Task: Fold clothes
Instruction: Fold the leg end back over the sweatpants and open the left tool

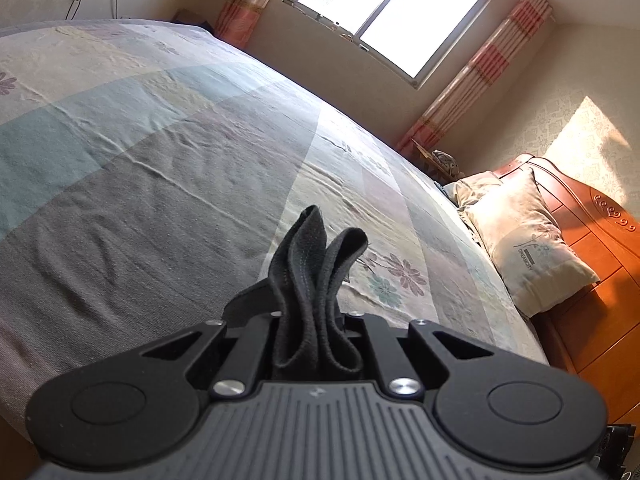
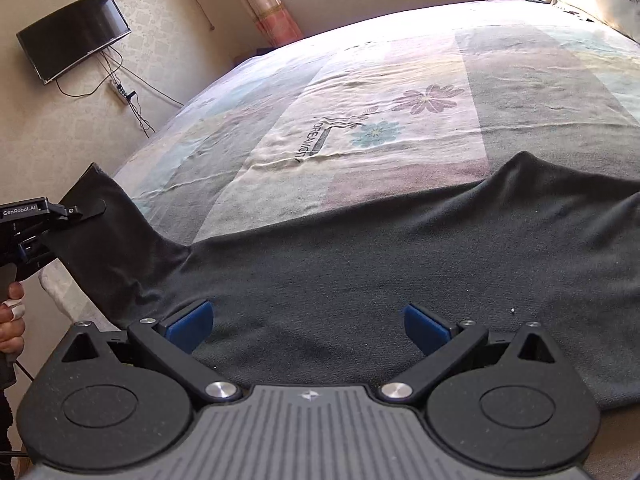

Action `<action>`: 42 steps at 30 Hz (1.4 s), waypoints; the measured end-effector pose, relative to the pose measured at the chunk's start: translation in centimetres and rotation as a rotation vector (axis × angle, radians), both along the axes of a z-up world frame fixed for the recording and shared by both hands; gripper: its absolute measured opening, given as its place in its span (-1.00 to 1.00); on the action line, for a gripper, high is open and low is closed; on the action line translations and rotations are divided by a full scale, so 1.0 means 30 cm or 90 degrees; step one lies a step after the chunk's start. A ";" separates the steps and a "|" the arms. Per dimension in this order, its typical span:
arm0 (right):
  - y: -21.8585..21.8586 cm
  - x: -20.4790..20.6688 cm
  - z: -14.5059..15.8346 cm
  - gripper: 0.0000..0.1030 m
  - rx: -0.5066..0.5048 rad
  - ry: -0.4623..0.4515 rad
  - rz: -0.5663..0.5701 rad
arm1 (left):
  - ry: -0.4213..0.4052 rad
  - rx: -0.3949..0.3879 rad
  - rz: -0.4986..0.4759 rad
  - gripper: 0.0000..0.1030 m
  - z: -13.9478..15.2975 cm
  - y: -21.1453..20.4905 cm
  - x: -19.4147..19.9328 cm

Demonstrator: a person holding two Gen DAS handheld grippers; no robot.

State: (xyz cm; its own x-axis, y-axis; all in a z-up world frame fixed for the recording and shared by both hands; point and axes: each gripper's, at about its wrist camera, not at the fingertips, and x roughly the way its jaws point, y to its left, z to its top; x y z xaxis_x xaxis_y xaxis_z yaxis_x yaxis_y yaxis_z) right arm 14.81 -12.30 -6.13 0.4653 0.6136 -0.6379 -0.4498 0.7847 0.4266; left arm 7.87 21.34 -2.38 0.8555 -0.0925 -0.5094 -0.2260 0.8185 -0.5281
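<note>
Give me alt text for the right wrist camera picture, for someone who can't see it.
A dark garment lies spread on a patchwork floral bedspread, with the right tool open above it, blue pads apart. At the left edge, the left tool is clamped on the garment's sleeve and lifts it off the bed. A wall-mounted television hangs behind.

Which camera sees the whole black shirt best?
The right wrist view: the black shirt lies spread across the bed there. The left wrist view shows only a bunched bit of it pinched in the left gripper.
</note>
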 end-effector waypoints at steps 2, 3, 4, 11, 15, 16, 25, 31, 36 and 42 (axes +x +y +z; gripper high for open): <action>-0.015 -0.004 0.002 1.00 0.008 0.000 -0.001 | 0.007 0.006 -0.013 -0.88 -0.003 -0.035 0.017; -0.022 -0.006 0.003 1.00 0.010 -0.001 -0.003 | 0.011 0.008 -0.021 -0.88 -0.006 -0.053 0.026; -0.029 -0.008 0.004 1.00 0.011 -0.004 -0.005 | 0.015 0.010 -0.029 -0.88 -0.009 -0.071 0.035; -0.068 -0.001 -0.004 1.00 0.030 -0.001 -0.022 | 0.051 0.019 -0.080 -0.88 -0.066 -0.192 0.106; -0.080 0.002 -0.009 1.00 0.035 0.002 -0.028 | 0.080 0.029 -0.103 -0.88 -0.117 -0.243 0.146; -0.081 0.002 -0.008 1.00 0.036 0.002 -0.029 | 0.087 0.033 -0.107 -0.88 -0.129 -0.252 0.152; -0.088 0.015 -0.022 1.00 0.038 0.014 -0.037 | 0.138 0.009 -0.134 -0.83 -0.223 -0.272 0.199; -0.082 0.013 -0.022 1.00 0.036 0.017 -0.038 | 0.073 -0.011 -0.192 -0.23 -0.123 -0.268 0.163; -0.069 0.009 -0.019 1.00 0.036 0.020 -0.035 | 0.007 0.029 -0.206 0.11 0.012 -0.214 0.098; -0.036 -0.007 -0.009 1.00 0.030 0.014 -0.017 | 0.071 0.049 -0.182 0.17 -0.072 -0.118 0.047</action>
